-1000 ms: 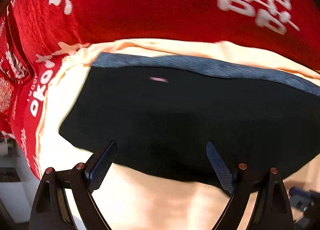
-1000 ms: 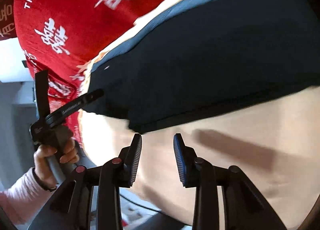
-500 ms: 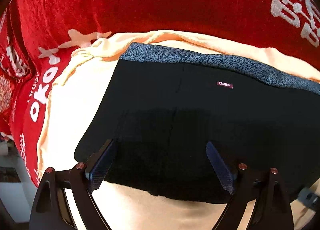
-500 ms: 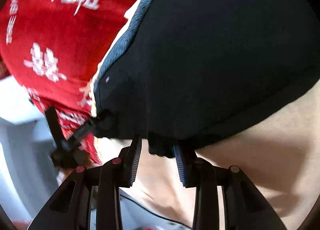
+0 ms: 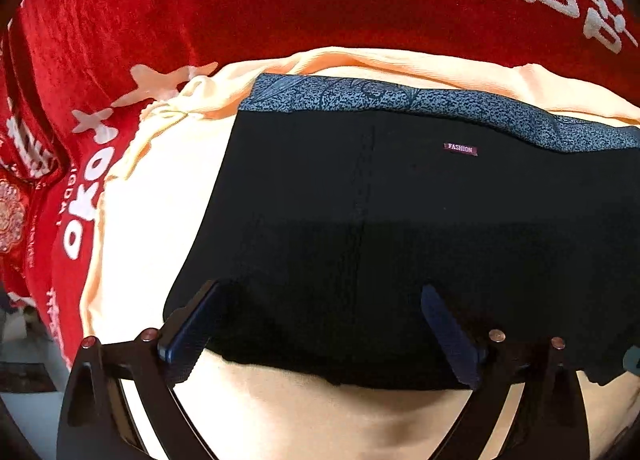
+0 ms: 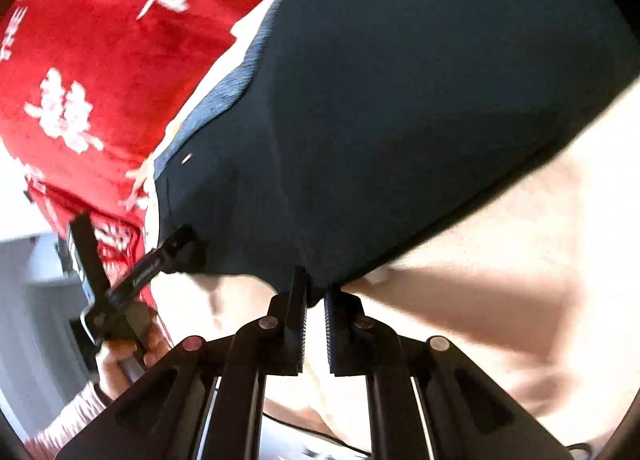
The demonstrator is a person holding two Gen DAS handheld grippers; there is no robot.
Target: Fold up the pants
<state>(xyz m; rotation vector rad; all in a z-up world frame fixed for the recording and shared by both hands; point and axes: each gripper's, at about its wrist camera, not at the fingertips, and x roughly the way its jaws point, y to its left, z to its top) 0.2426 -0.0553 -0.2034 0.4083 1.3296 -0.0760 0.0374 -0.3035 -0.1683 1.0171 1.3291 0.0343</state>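
pants [image 5: 400, 220] lie flat on the peach cloth [image 5: 152, 196]; your left gripper [image 5: 320, 316] is opening wide over their hem, your right gripper [image 6: 315, 300] closing on that hem.

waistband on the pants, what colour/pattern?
The waistband is blue-grey with a dark speckled print; the pants are black. Clearest in the left wrist view.

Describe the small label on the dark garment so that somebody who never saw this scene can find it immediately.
On the red blanket with white lettering lies a pale peach sheet, and on it the black pants. Just below their grey-blue speckled waistband sits the label: a small maroon strip reading FASHION in pale letters, the only marking on the black cloth.
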